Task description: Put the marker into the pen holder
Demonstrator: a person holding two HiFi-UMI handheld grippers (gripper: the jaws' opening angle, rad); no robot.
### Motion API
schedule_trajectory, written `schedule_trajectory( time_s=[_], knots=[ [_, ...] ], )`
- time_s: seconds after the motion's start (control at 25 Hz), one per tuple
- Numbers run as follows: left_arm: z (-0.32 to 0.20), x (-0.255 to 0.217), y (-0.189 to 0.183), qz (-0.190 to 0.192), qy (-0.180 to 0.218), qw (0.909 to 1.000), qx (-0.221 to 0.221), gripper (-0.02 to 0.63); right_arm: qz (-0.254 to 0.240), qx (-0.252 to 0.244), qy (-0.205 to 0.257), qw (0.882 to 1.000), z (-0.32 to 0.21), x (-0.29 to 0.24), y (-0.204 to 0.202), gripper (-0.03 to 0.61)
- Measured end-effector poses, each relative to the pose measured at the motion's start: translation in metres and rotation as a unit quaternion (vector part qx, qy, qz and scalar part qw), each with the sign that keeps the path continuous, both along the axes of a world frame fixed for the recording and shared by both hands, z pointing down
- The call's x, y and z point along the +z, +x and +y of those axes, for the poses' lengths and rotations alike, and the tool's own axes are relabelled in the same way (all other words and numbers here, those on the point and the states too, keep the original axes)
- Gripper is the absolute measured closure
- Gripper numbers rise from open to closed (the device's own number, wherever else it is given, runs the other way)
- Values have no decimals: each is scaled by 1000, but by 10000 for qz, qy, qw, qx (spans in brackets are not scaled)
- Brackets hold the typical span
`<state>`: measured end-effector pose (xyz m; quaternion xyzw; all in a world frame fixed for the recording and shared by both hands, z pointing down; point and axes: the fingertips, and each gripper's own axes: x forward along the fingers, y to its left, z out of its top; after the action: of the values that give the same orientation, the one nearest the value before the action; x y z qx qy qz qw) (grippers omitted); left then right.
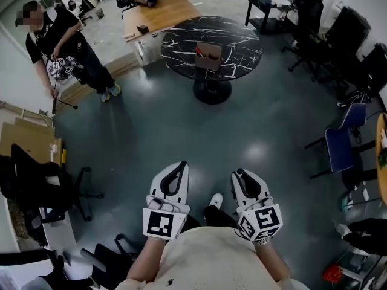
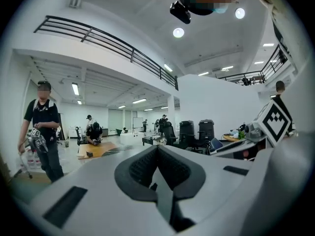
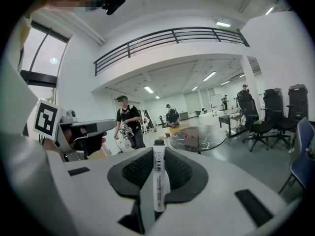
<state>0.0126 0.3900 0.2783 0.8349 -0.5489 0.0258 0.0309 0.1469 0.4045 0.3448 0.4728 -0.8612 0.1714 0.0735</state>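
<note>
A white marker point(image 3: 159, 181) with a black cap stands upright between the pads of my right gripper point(image 3: 158, 151), which is shut on it. In the head view that right gripper point(image 1: 240, 174) is held close to the person's body, above the grey floor. My left gripper point(image 1: 179, 165) hangs beside it, and in its own view the left gripper point(image 2: 157, 149) has its jaws shut with nothing between them. Far ahead, a round black marble table point(image 1: 242, 41) carries a small brown open container point(image 1: 208, 54). That table point(image 3: 209, 136) also shows in the right gripper view.
A person in black point(image 1: 60, 38) stands at the far left holding grippers. A wooden desk point(image 1: 160, 11) lies beyond the round table. Office chairs point(image 1: 341, 147) line the right side, and a black chair point(image 1: 42, 186) and cardboard point(image 1: 27, 141) sit at the left.
</note>
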Motion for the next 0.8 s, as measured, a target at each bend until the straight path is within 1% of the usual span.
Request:
schedule_trajectory(
  time_s=[0.08,0.2,0.44,0.56,0.68,0.8],
  knots=[
    [-21,-8,11,-1,51,10000,38,604,-29,12,13,10000,-25,-5,9,491],
    [-48,-13,21,-144,88,9999,-8,604,-136,15,37,9999,-52,-14,17,491],
    [-113,-7,22,-198,113,9997,60,603,-146,86,-8,9999,-112,-6,17,491],
    [-152,4,14,-135,101,9998,121,603,-71,216,-99,9997,-149,6,15,491],
    [-203,13,-1,-90,76,9996,241,604,-13,395,-191,9990,-195,12,6,491],
    [-261,7,-17,-47,217,9992,329,604,18,517,-237,9984,-249,8,-9,490]
  ],
)
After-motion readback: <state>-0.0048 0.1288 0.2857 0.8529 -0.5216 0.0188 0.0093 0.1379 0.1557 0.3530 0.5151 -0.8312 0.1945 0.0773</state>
